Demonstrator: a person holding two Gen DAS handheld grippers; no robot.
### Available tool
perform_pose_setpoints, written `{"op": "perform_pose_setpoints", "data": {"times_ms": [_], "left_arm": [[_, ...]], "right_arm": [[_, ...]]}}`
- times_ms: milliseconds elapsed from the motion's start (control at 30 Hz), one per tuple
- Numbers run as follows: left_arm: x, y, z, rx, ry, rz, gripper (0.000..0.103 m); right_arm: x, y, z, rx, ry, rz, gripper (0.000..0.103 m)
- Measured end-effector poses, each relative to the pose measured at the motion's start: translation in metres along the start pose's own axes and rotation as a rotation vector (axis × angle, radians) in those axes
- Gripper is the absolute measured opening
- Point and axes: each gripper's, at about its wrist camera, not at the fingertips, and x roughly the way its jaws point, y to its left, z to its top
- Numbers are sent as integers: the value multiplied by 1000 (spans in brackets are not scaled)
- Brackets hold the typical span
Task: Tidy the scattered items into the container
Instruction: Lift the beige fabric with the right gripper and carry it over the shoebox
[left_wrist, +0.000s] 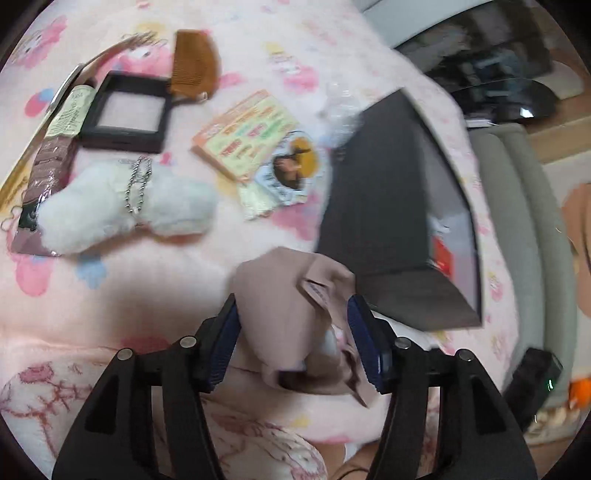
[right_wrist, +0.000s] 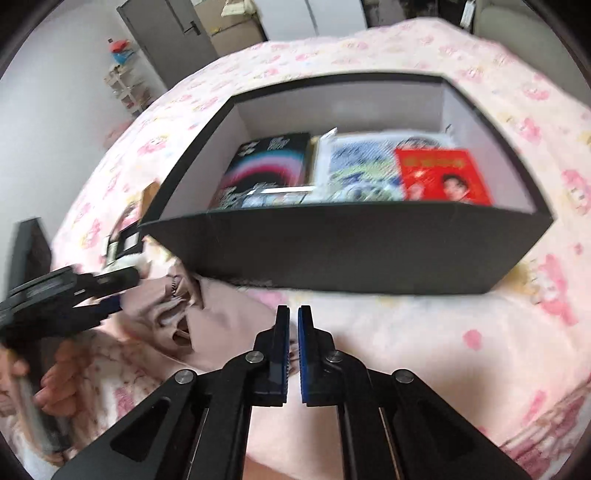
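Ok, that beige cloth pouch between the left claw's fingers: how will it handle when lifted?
The beige cloth pouch looks creased and folded, so it will probably sag and drape. Soft fabric should give between the left claw fingers rather than slip. It seems light; loose corners might snag the black box rim.

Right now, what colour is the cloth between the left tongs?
Dusty beige-pink cloth, plain, with no pattern; it shows best in the left wrist view.

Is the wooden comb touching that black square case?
Touching: the left wrist view shows the comb's lower edge overlapping the case's top right corner, no gap.
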Motion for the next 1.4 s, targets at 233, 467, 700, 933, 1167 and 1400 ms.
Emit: {"op": "perform_pose_setpoints", "data": {"times_ms": [233,467,700,933,1167,1400], "left_arm": [[36,-28,1,174,105,154,72],[45,-30,3,210,133,184,72],[40,-49,-11,362,113,189,18],[16,-93,-40,428,72,57,11],[-25,-154,-57,463,-24,-1,11],[-56,-213,-21,528,-129,-20,11]], "right_arm": [[51,21,-9,16,144,147,58],[79,40,-10,-63,152,66,58],[66,42,-9,-64,94,58,8],[14,47,-1,-134,-3,128,6],[-34,32,20,-94,-87,196,6],[-70,24,69,-143,-184,206,6]]}}
